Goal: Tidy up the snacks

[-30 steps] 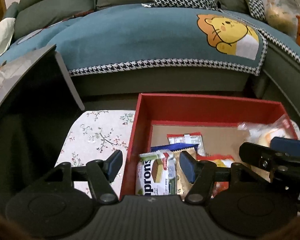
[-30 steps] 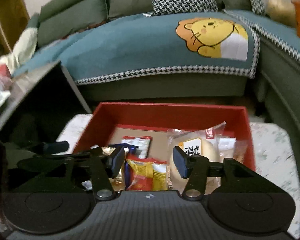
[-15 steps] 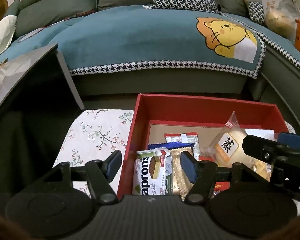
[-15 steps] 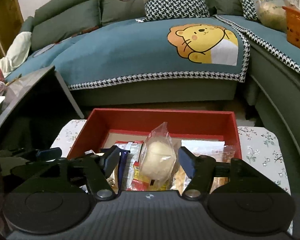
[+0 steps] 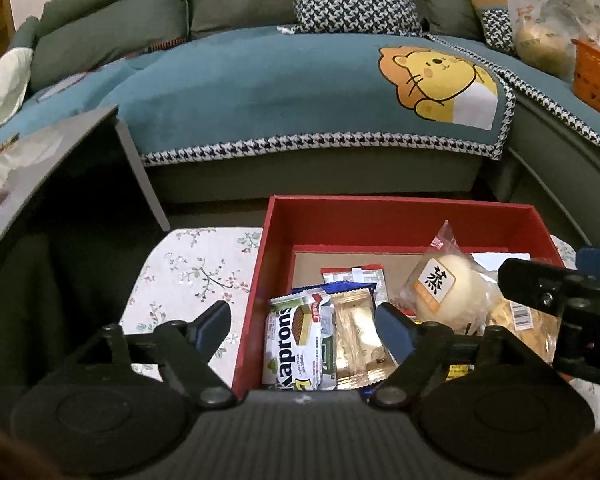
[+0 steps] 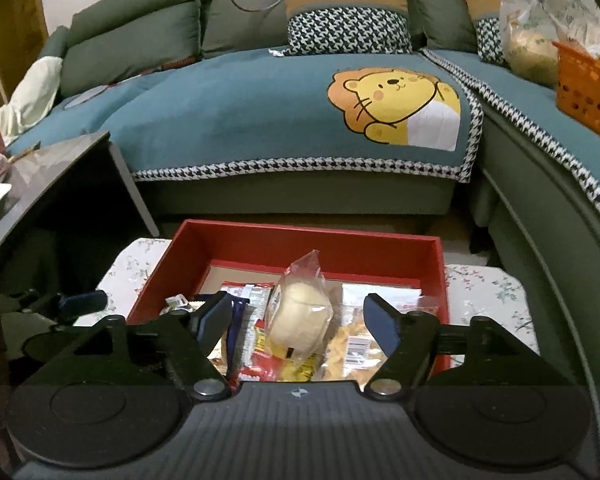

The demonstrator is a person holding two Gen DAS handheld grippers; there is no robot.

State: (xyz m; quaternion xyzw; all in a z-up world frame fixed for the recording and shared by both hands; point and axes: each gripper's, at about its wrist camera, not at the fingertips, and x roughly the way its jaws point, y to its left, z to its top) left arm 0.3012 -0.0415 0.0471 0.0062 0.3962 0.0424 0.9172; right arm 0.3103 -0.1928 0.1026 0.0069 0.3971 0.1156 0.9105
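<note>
A red box (image 5: 396, 216) (image 6: 300, 240) on a floral-covered table holds several snack packs. A white Kaprons wafer pack (image 5: 298, 346) and a gold pack (image 5: 358, 340) lie at its left. A clear-wrapped round bun (image 5: 448, 292) (image 6: 300, 312) stands on the pile. My left gripper (image 5: 304, 324) is open above the box's left wall, empty. My right gripper (image 6: 296, 316) is open, its fingers apart on either side of the bun, not touching it. It shows at the right of the left wrist view (image 5: 560, 296).
A teal-covered sofa (image 6: 280, 112) with a lion print runs behind the box. A dark side table (image 5: 60, 160) stands at the left. An orange basket (image 6: 584, 80) and a plastic bag (image 6: 532, 28) sit on the sofa's right.
The right gripper let go of the bun, opened wider and drew back. The bun now stands in the box. The left gripper stayed nearly still.
</note>
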